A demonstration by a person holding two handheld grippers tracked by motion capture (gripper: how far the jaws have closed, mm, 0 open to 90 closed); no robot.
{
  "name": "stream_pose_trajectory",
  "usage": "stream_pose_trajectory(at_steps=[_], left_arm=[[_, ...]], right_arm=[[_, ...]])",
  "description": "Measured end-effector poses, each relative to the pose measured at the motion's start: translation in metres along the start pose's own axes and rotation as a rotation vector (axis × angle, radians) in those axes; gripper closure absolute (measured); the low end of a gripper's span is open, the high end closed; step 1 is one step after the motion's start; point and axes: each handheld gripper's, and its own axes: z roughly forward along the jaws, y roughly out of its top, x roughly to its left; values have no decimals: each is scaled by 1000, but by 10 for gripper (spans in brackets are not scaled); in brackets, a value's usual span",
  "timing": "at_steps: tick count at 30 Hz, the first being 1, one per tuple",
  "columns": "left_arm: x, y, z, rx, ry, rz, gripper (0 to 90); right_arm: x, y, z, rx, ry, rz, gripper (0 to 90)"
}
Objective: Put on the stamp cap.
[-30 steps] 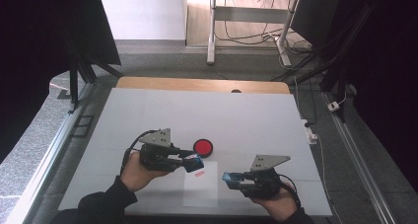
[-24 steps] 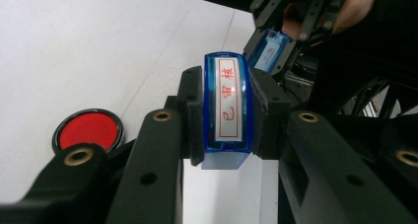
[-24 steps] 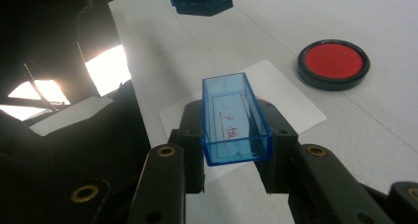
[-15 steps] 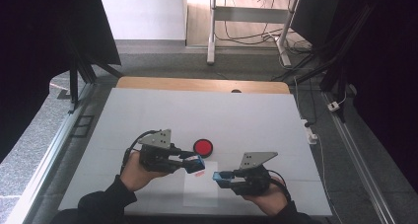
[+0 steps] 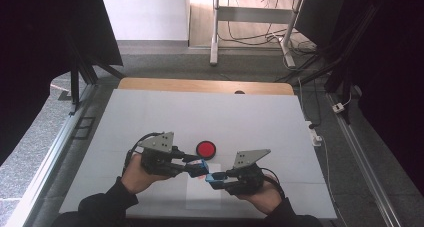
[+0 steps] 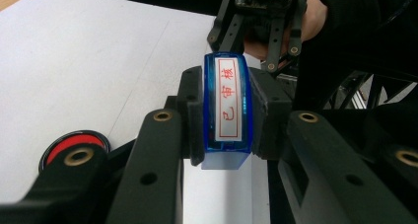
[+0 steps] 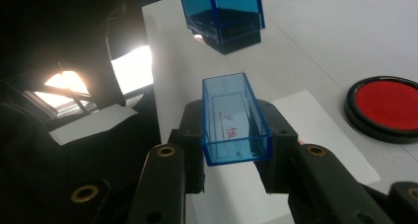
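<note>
High view: both tongs sit over the near half of the white table (image 5: pixel 150 117), tips facing each other above a white sheet of paper (image 5: pixel 202 197). Left tongs (image 5: pixel 199 168) clamped on a blue stamp (image 5: pixel 201 166); right tongs (image 5: pixel 214 178) clamped on the stamp's blue cap (image 5: pixel 216 177). Stamp and cap are close together, near touching, cap a little nearer the person and to the right of the stamp.

Left gripper view: stamp (image 6: pixel 227 105) held between the two pads, white label with red characters facing the camera, pale base sticking out below the pads. Red ink pad (image 6: pixel 74 147) in a black round case lies on the table at lower left. Right hand and its tongs are just behind the stamp.

Right gripper view: cap (image 7: pixel 234 118) is a clear blue open box, gripped by its long sides, open end pointing at the stamp (image 7: pixel 222 14) just ahead; a gap between them. Ink pad (image 7: pixel 384 108) at right, touching the paper's (image 7: pixel 325 130) edge or just beside it, can't tell which.
</note>
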Motion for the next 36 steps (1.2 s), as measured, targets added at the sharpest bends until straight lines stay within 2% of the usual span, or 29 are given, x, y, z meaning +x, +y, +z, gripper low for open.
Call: stream_pose_trajectory(at_steps=[5, 13, 23, 30, 36], left_arm=[[-1, 0, 1, 3, -17, 24, 705], [-3, 1, 3, 4, -43, 59, 706], [-5, 0, 4, -2, -74, 115, 705], [-4, -2, 5, -15, -102, 124, 705], [-4, -3, 8, -2, -120, 138, 706]], right_arm=[[-1, 3, 8, 7, 27, -19, 678], [2, 9, 15, 11, 56, -77, 680], [3, 13, 21, 15, 92, -96, 680], [4, 13, 22, 11, 107, -98, 680], [5, 15, 23, 14, 122, -110, 680]])
